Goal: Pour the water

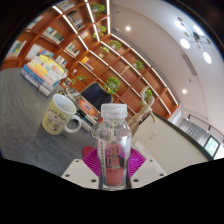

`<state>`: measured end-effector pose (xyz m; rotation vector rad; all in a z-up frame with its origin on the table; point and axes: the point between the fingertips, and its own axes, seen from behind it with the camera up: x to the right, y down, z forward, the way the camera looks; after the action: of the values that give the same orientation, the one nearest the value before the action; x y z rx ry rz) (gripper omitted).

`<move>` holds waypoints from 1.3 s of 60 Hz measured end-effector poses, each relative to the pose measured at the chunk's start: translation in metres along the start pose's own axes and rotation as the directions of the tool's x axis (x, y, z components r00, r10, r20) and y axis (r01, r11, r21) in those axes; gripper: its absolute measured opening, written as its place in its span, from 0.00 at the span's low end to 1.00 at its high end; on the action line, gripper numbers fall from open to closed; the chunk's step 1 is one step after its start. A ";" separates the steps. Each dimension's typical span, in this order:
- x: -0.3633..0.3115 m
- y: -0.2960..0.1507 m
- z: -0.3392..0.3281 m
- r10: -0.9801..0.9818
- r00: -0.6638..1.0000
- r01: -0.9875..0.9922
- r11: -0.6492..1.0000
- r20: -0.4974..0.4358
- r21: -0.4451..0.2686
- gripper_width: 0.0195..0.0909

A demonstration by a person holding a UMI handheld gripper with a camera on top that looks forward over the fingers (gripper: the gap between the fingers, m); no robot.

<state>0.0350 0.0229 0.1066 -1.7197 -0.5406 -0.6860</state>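
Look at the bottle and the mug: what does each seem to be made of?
Bottle: probably clear plastic, glossy; the room shows through it, with a pale cap and a reddish label.
Mug: likely glazed ceramic; opaque, cream, smooth, with a printed pattern.
The tongs hold the bottle between their pink pads.

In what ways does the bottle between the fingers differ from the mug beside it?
The bottle is clear plastic with a white cap, while the mug is opaque and cream-coloured with a printed pattern. The bottle is tall and narrow; the mug is short and wide and has a handle. The bottle is closed and held by the gripper, with a pink pad on each side, while the mug is open on top and stands free on the table.
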 end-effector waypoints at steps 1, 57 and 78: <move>0.002 -0.002 0.005 -0.047 0.999 0.047 0.999 -0.006 -0.003 0.20; -0.020 -0.124 0.076 -0.946 0.151 0.988 0.152 -0.287 0.017 0.24; 0.036 -0.108 0.057 -0.422 0.897 0.438 0.887 -0.128 0.143 0.23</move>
<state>-0.0022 0.1051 0.1965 -1.4093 -0.9050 -1.0006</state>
